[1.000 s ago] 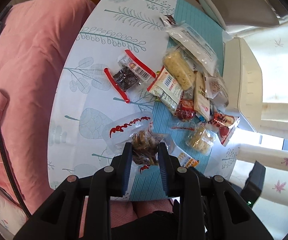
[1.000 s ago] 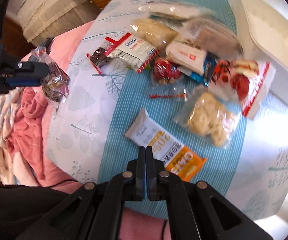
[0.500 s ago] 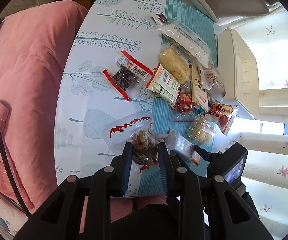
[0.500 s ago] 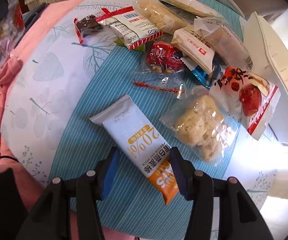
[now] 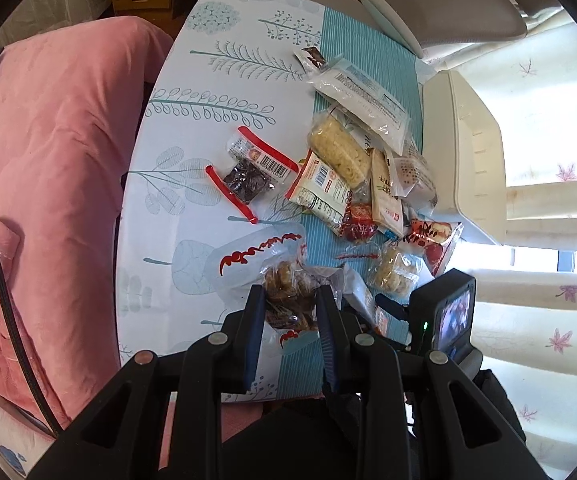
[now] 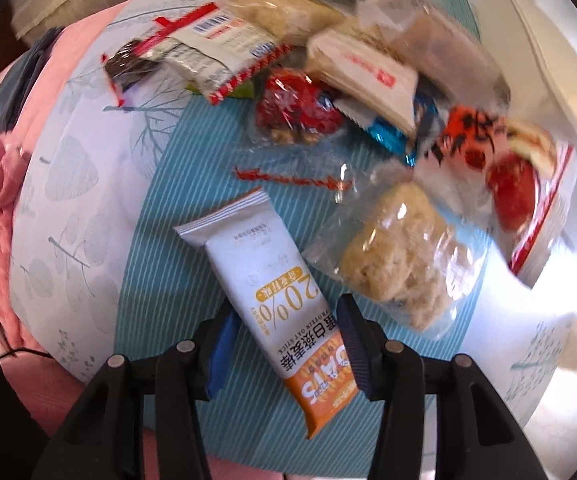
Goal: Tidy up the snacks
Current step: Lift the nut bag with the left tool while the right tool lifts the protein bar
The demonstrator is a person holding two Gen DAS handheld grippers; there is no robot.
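My left gripper [image 5: 290, 300] is shut on a clear packet of brown nut snacks [image 5: 288, 288] and holds it just above the table's near edge. In the right wrist view my right gripper [image 6: 286, 308] points straight down over a white and orange oat bar [image 6: 272, 276]. The bar lies flat on the teal striped runner [image 6: 168, 240]. It runs between the two blue pads, whose jaws are closing, and a small gap shows on each side. A heap of mixed snack packets [image 5: 352, 168] lies farther back on the runner.
A clear bag of pale crisp cakes [image 6: 392, 256] lies just right of the bar, and a red date packet [image 5: 248, 176] sits alone on the leaf-print tablecloth [image 5: 216, 80]. A cream tray [image 5: 468, 140] flanks the heap. A pink blanket [image 5: 48, 140] borders the table.
My right gripper went from shut to open, dropped toward the table and now straddles the oat bar. Its camera body has come into the left wrist view. The left grip is unchanged.
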